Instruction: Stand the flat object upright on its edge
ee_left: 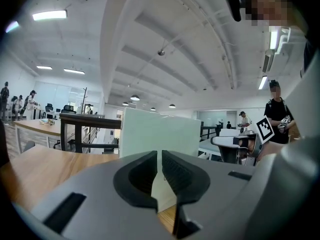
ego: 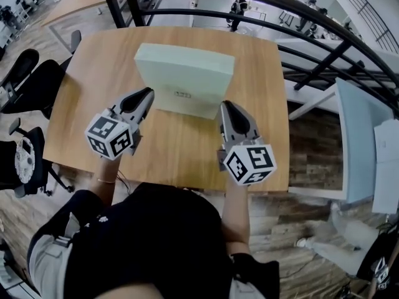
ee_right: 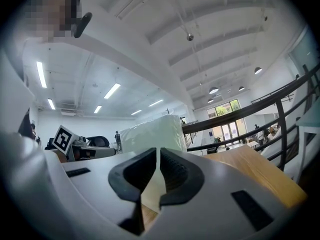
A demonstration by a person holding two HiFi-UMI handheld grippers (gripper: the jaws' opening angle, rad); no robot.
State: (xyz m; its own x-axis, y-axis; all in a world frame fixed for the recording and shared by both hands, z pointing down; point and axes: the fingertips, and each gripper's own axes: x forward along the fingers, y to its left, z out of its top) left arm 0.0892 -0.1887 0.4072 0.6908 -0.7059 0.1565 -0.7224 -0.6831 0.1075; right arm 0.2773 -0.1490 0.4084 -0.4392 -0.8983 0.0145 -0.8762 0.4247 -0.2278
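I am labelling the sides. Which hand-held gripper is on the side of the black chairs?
The left hand-held gripper, at the pale green box's left edge, with the black chairs beyond; the right hand-held gripper is at the opposite edge.

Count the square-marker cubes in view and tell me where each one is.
2. The left cube sits on the left gripper, beside the pale green box's left side. The right cube sits on the right gripper, beside its right side. None appears hidden.
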